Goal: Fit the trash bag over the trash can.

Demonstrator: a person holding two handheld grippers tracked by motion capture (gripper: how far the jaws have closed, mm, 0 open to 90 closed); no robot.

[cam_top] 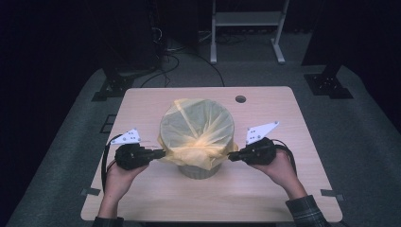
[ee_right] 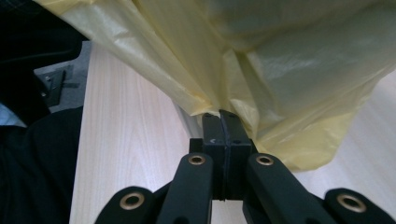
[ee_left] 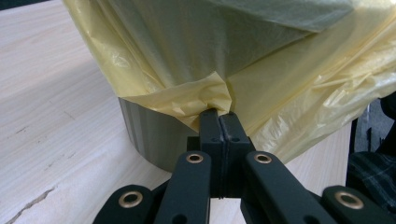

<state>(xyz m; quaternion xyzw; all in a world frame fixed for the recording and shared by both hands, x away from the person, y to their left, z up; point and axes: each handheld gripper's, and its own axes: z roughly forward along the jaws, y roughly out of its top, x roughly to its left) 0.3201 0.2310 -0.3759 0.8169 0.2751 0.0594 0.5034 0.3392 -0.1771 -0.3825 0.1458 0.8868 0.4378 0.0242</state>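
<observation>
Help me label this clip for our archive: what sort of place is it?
Probably a lab or recording room, not a home: a lone wooden table on grey carpet, dark curtains around, loose cables and a white stand behind. A bin with a yellow bag sits on the table.

One thin yellow plastic bag (cam_top: pixel 196 127), one round grey bin (cam_top: pixel 197 171), two black claws, one pale wooden tabletop (cam_top: pixel 265 189).
</observation>
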